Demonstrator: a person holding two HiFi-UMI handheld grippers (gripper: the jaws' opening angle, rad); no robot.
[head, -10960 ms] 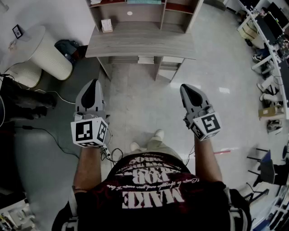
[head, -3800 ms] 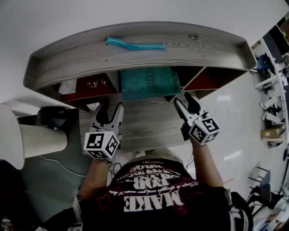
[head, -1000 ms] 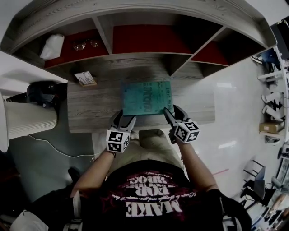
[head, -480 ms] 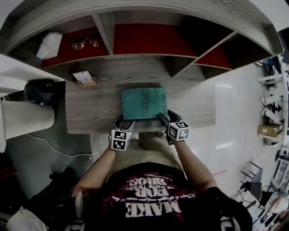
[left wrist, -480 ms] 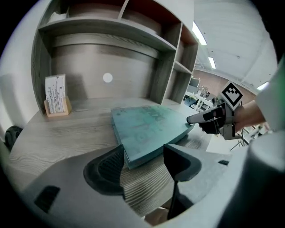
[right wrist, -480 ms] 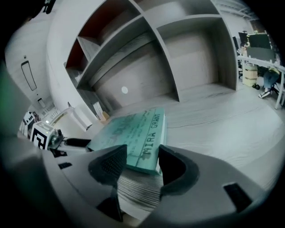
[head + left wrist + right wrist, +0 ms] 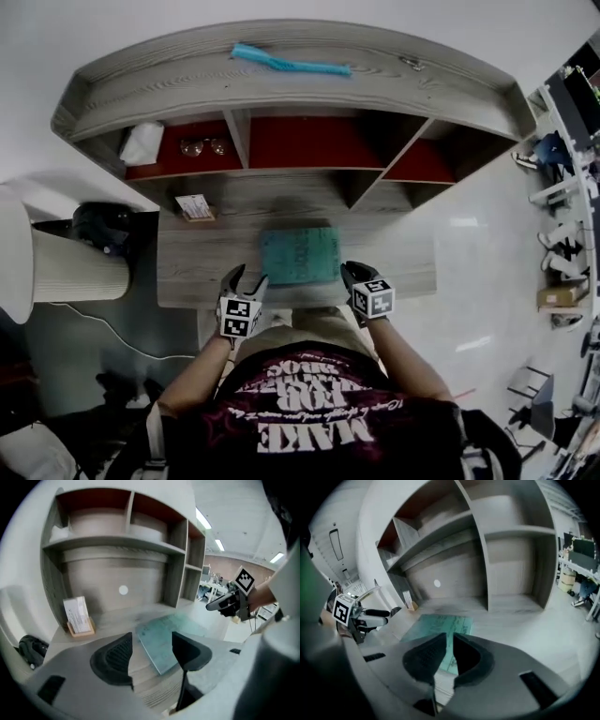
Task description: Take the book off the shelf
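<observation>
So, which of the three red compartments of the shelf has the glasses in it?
The left compartment: the glasses lie there beside a white crumpled thing. The middle compartment and the right compartment look empty.

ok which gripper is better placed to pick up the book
Probably left: the left gripper has its jaws wide apart, with the book just ahead. The right gripper has just been closing its jaws, empty, leaving a slim gap.
</observation>
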